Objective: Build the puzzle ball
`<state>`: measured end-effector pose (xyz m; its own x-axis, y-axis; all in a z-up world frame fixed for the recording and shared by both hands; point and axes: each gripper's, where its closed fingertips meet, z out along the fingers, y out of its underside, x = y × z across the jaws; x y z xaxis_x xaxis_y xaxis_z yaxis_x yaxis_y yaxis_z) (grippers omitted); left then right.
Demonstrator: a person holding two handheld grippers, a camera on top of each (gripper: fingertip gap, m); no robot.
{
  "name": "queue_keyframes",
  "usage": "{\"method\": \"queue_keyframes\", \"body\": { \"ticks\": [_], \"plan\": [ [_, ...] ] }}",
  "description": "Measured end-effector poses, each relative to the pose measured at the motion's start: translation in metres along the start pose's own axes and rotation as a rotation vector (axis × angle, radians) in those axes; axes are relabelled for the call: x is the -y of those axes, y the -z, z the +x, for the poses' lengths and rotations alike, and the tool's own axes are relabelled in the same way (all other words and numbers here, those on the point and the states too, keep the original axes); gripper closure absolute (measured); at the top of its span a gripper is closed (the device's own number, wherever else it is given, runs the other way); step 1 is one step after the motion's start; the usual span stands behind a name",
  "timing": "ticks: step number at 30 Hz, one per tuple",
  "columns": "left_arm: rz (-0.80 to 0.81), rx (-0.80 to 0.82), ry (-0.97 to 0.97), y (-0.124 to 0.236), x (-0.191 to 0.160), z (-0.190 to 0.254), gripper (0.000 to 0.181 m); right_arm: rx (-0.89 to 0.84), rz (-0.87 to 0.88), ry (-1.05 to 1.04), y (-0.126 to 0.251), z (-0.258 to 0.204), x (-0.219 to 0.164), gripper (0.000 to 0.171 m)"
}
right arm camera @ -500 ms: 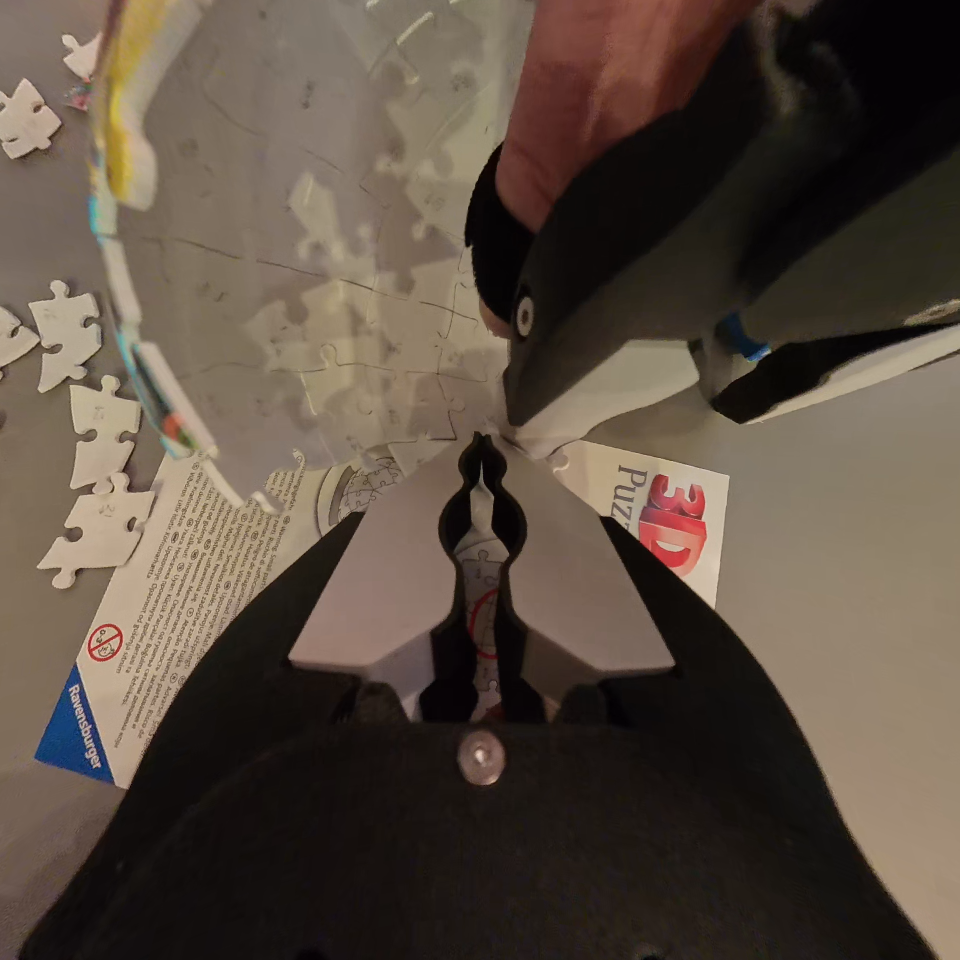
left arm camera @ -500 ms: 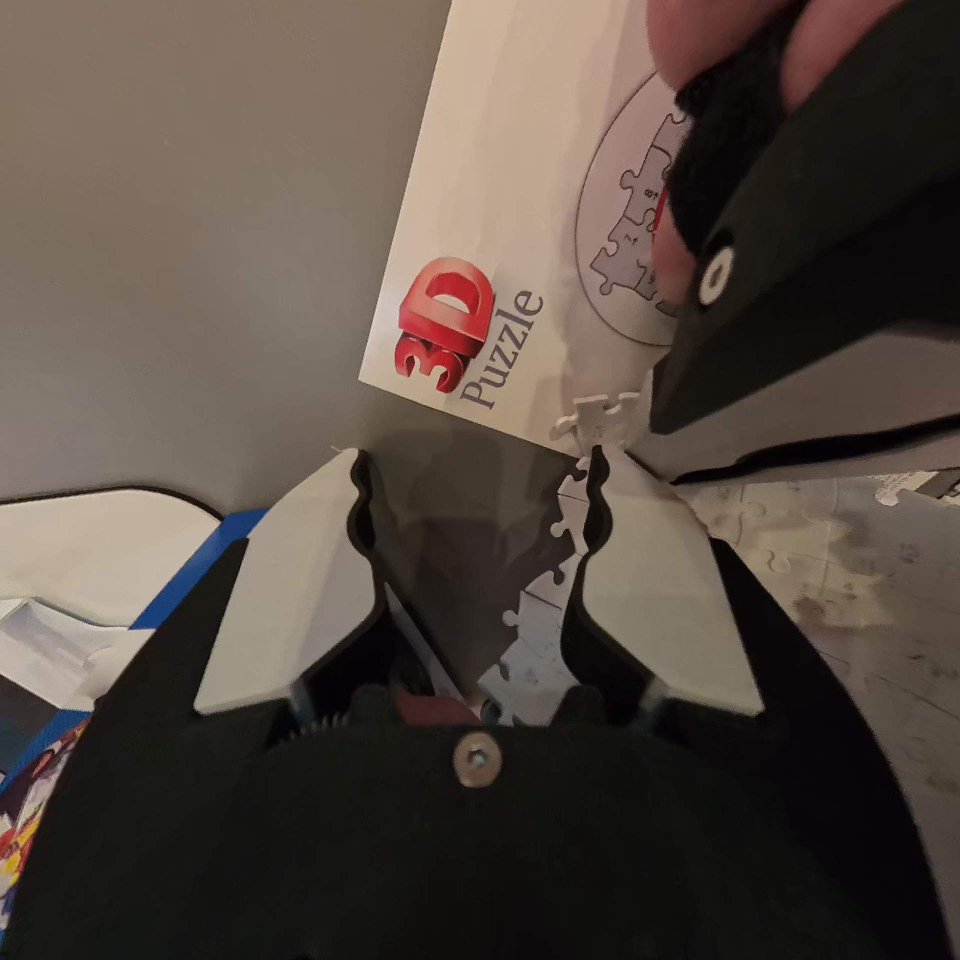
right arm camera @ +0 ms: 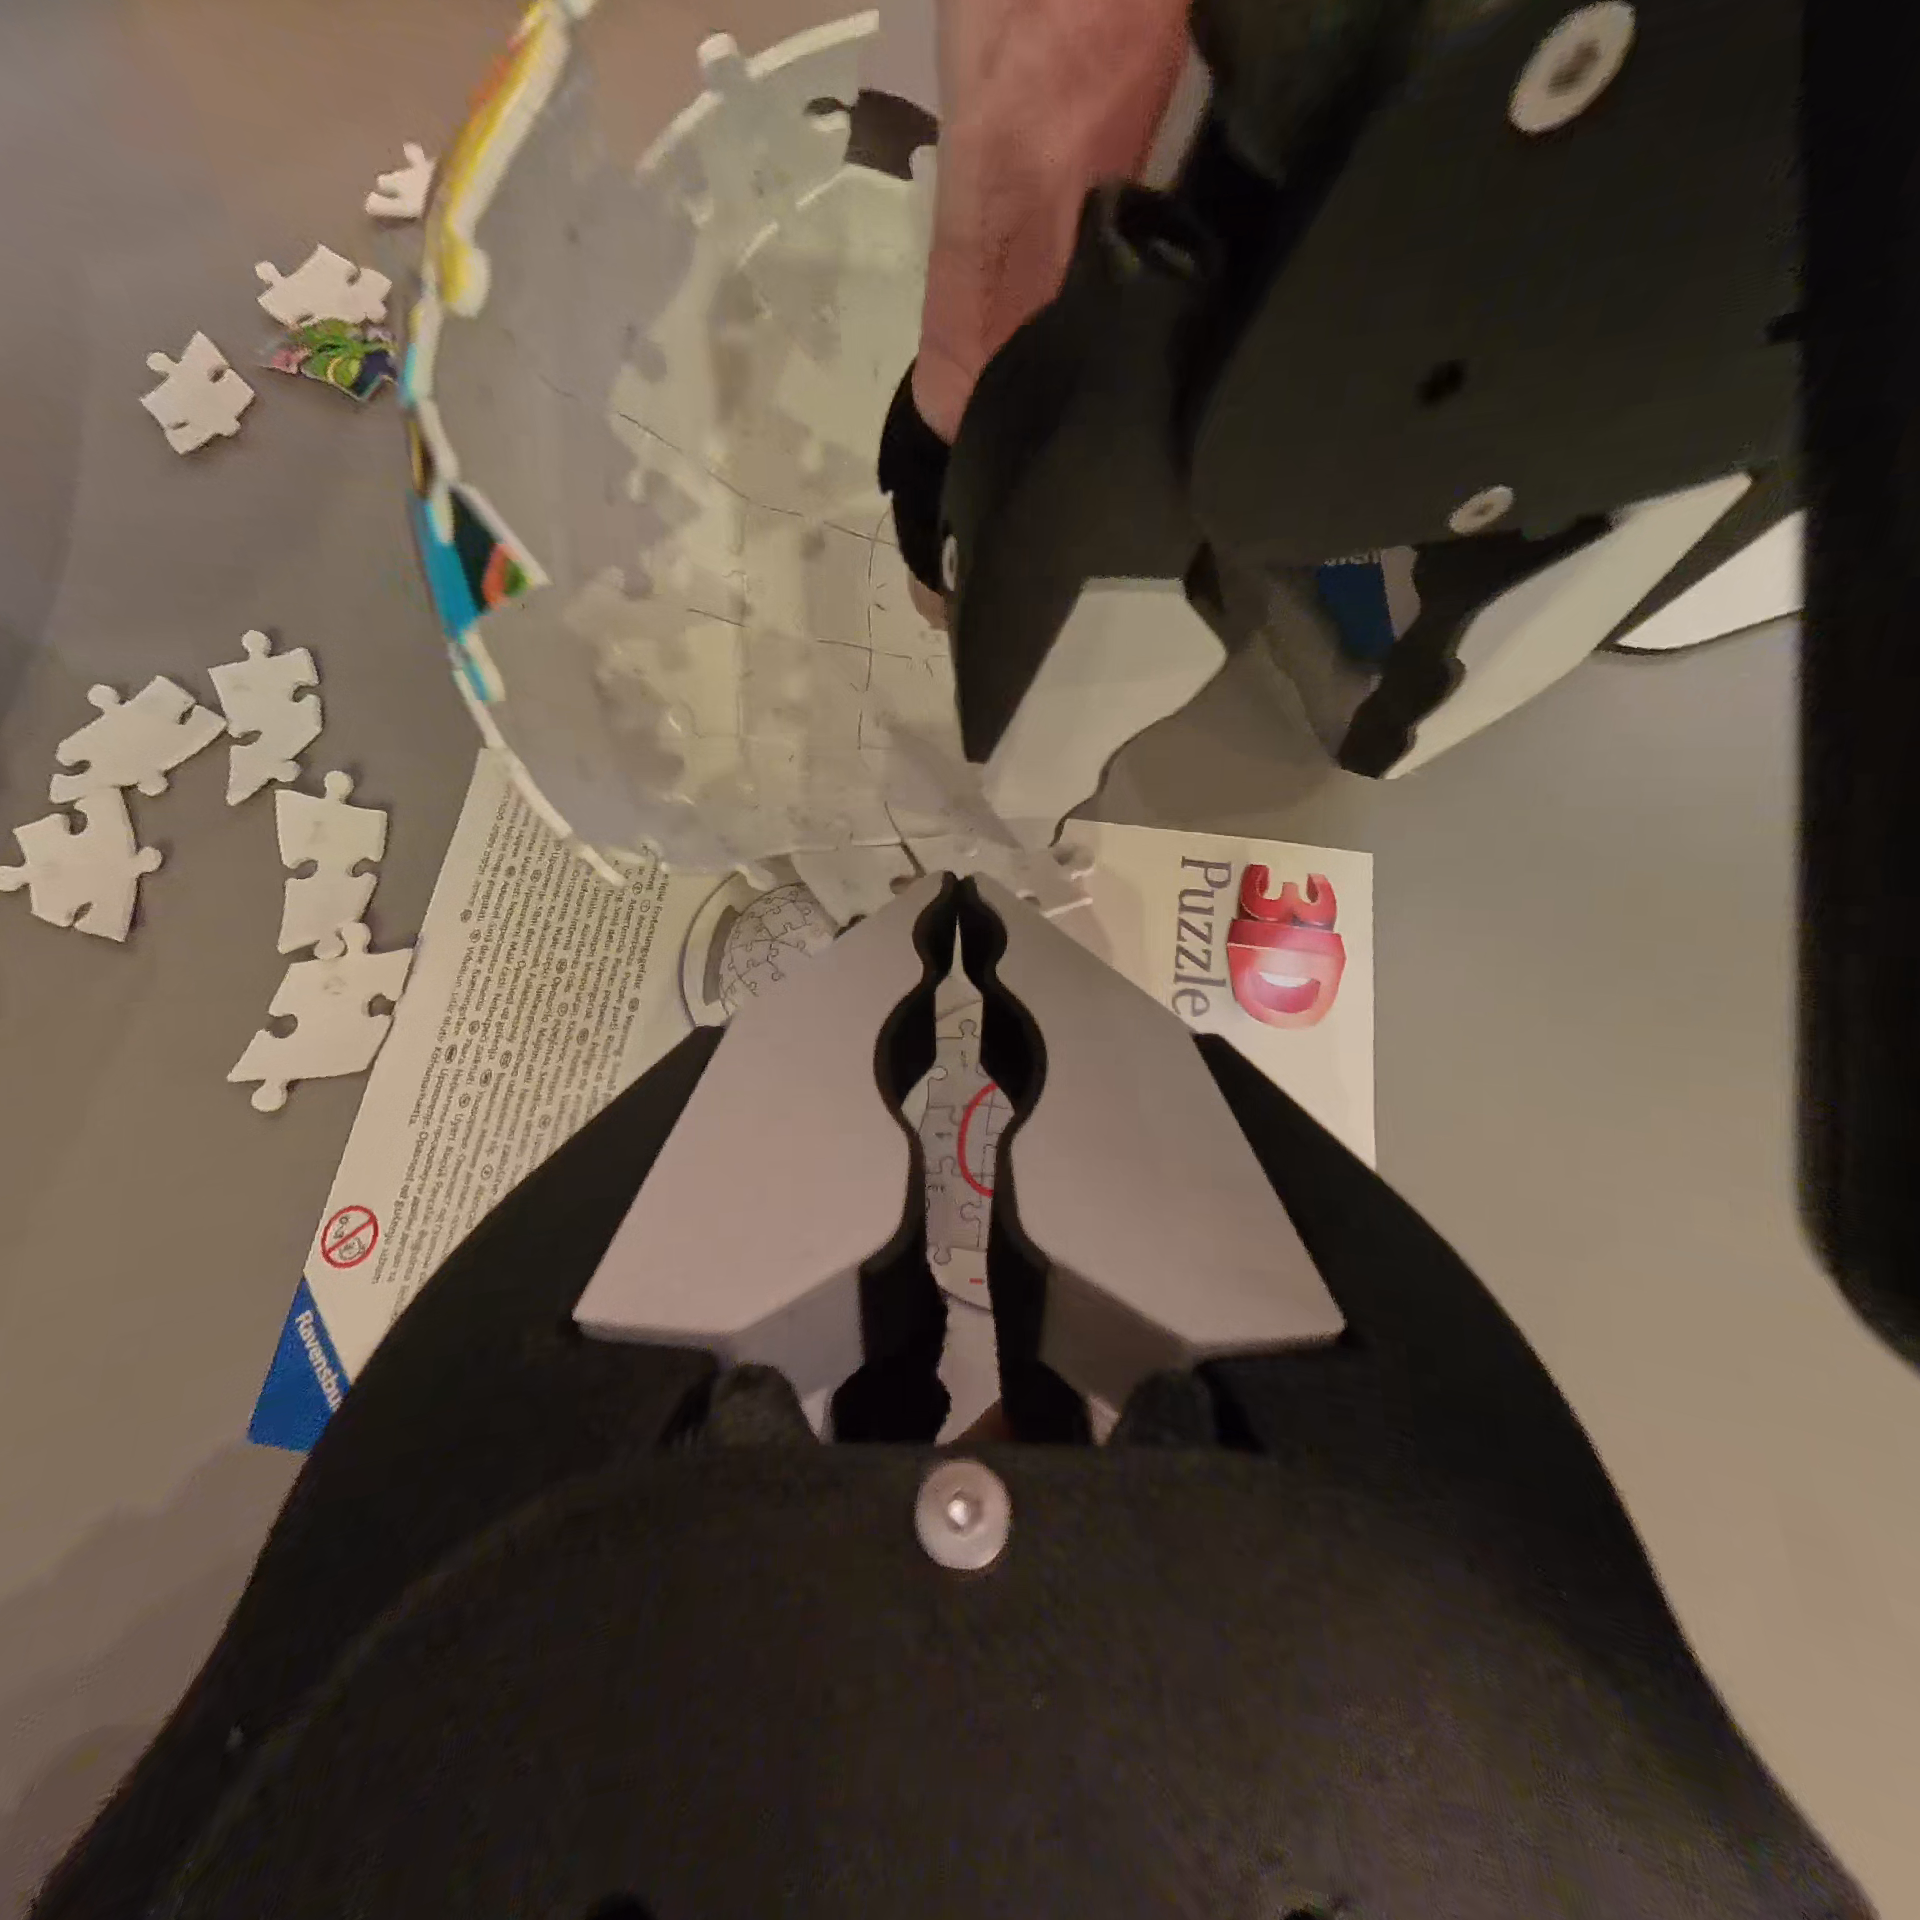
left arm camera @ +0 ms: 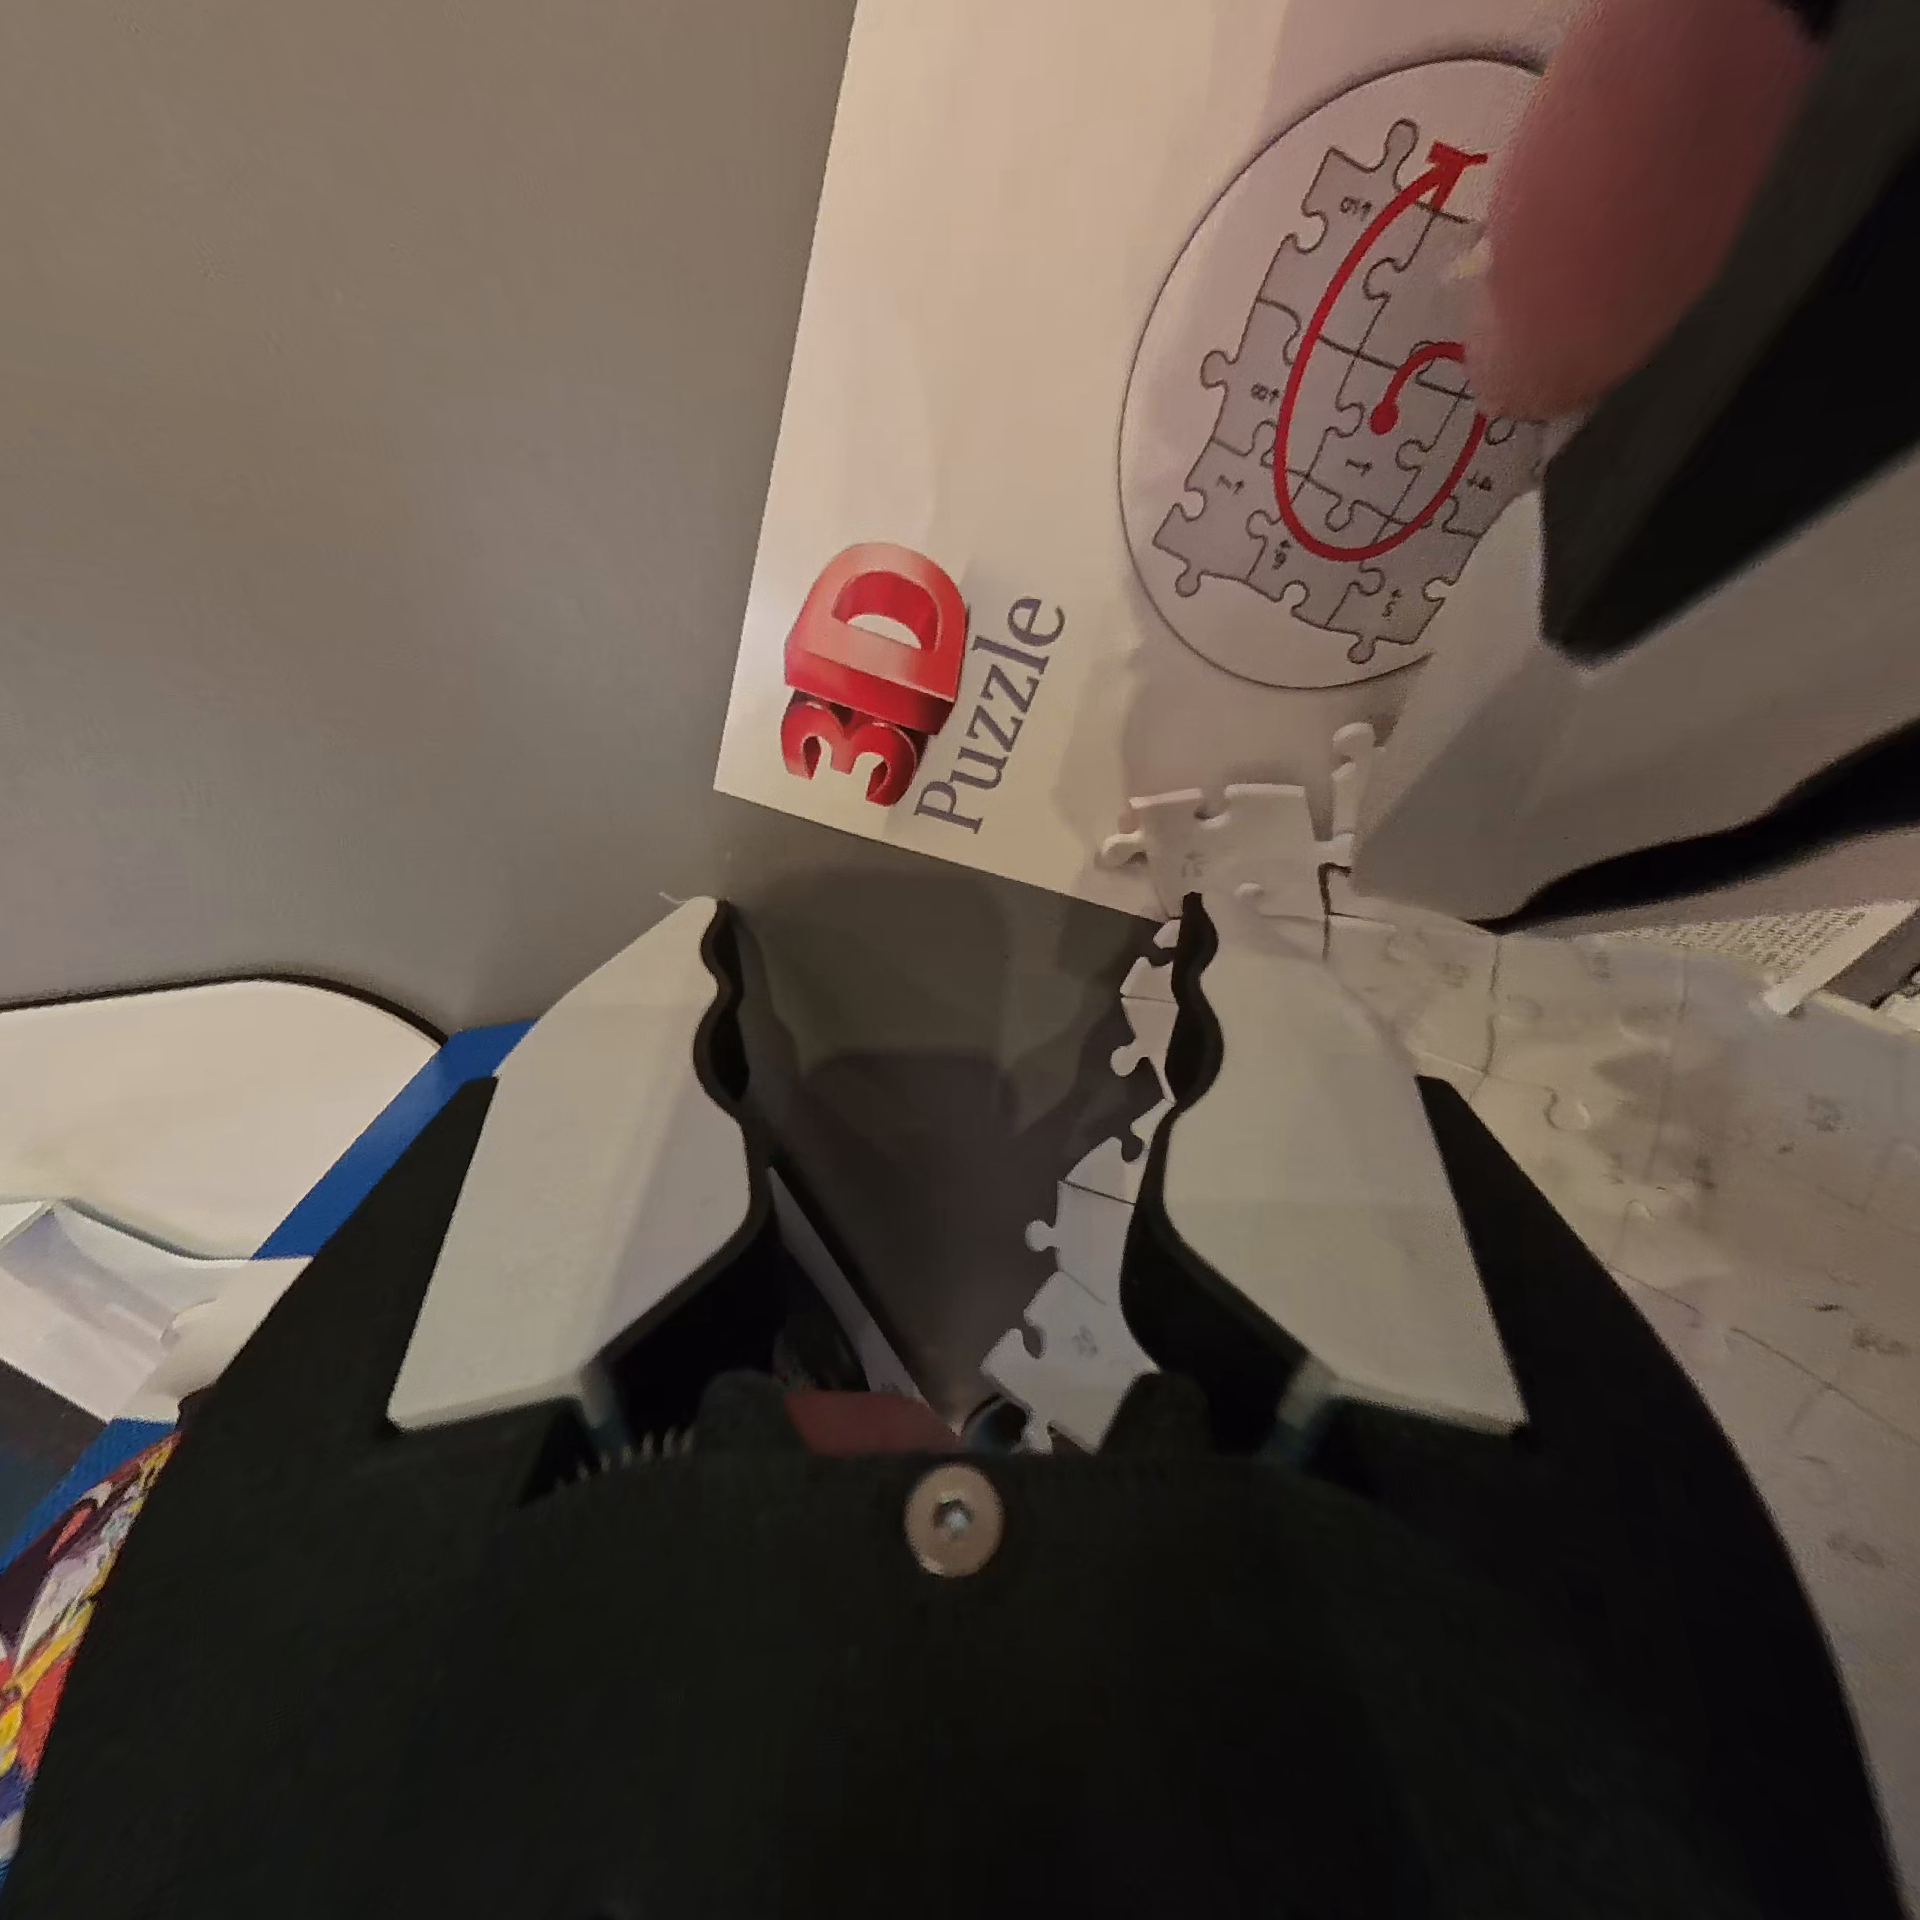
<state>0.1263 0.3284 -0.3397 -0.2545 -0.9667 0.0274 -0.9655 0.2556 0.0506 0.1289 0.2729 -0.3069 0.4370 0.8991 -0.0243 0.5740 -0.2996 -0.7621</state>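
Note:
The half-built puzzle ball [right arm camera: 707, 582] is a white shell with a coloured outer face, tilted over the instruction sheet [right arm camera: 499, 1039]. In the left wrist view the shell [left arm camera: 1579, 1143] lies to the right. My left gripper [left arm camera: 954, 920] is open, and its right finger rests on the shell's jagged rim. A white rim piece [left arm camera: 1226, 831] juts out just past that fingertip. My right gripper [right arm camera: 954, 883] is shut, its tips at the shell's lower rim, and I see nothing between them. It also shows blurred in the left wrist view [left arm camera: 1714, 436]. My left gripper also shows in the right wrist view [right arm camera: 1164, 764].
Several loose white pieces [right arm camera: 301, 883] and one coloured piece [right arm camera: 332, 358] lie on the grey table left of the ball. The instruction sheet [left arm camera: 935, 468] covers the table ahead. A blue puzzle box [left arm camera: 364, 1143] and a white object [left arm camera: 156, 1070] sit at the left gripper's left.
My right gripper has drawn back from the rim piece, and the white sliver between its tips is gone. The ball sits farther from the right camera. My left gripper stays open in place.

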Motion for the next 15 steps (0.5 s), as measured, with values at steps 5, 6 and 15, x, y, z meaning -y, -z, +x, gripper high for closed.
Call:
{"method": "queue_keyframes", "body": {
  "ticks": [5, 6, 15],
  "plan": [
    [-0.005, -0.001, 0.006, 0.0, 0.0, 0.0, 0.103, -0.004, -0.061, 0.03, -0.012, -0.004, -0.009, 0.171],
    [-0.007, -0.001, 0.005, 0.0, 0.0, 0.0, 0.103, 0.004, -0.065, 0.031, -0.012, -0.007, -0.01, 0.171],
    [0.001, 0.0, 0.003, 0.0, 0.0, 0.001, 0.103, -0.007, -0.087, 0.057, -0.014, -0.017, -0.018, 0.171]
  ]
}}
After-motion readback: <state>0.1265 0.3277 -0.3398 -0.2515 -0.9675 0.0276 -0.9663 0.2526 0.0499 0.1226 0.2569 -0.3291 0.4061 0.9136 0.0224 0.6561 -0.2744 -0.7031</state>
